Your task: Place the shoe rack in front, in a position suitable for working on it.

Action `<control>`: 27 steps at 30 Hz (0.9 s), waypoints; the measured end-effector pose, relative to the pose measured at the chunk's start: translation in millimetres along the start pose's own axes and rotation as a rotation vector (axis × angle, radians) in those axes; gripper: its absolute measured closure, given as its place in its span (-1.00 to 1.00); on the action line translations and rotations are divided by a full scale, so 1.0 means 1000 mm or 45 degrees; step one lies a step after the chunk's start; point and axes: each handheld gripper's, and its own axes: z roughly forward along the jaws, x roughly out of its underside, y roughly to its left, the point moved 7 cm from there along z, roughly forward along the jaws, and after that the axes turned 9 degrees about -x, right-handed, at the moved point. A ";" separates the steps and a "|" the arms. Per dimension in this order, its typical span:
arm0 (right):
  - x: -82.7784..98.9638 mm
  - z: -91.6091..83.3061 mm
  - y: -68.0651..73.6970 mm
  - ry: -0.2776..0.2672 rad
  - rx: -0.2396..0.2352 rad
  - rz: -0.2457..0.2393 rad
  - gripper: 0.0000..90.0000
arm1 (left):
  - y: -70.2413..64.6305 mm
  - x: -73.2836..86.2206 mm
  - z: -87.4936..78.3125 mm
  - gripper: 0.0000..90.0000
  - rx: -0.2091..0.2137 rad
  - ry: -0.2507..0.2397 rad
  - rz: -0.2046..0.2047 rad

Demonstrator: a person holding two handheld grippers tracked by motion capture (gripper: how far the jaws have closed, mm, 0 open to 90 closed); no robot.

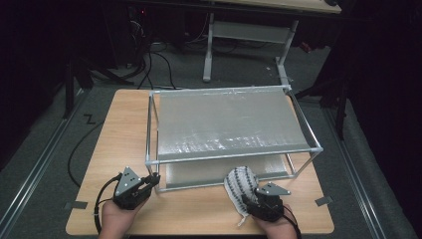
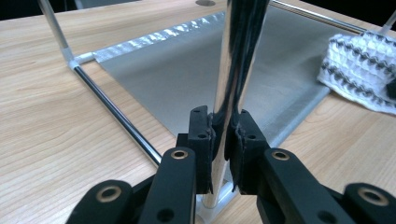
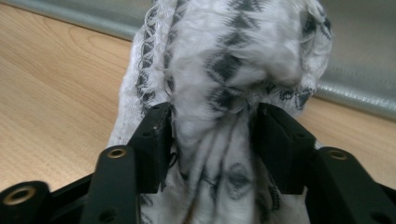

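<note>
Wooden table (image 1: pixel 124 124) carries a metal rack (image 1: pixel 234 155); the knitted cloth (image 1: pixel 240 184) lies near its front edge, toward the right corner. Left gripper (image 2: pixel 223 135) pinches the rack's upright post (image 2: pixel 233 70). Right gripper (image 3: pixel 212 140) has its jaws part-spread, the bunched cloth (image 3: pixel 233 60) loosely between them.
</note>
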 end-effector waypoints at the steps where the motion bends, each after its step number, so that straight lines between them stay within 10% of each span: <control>1: -0.001 0.001 0.001 0.007 0.022 -0.017 0.14 | 0.002 0.001 -0.001 0.78 -0.005 0.000 -0.002; 7: -0.004 0.006 0.005 0.024 0.067 -0.084 0.62 | 0.012 0.004 -0.008 0.78 -0.047 0.001 -0.027; 14: -0.014 0.016 0.005 0.023 0.040 -0.154 0.70 | 0.032 0.010 -0.019 0.78 -0.113 0.008 -0.059; 27: -0.023 -0.018 -0.002 -0.117 0.030 -0.068 0.70 | 0.047 0.014 -0.029 0.79 -0.109 0.048 -0.031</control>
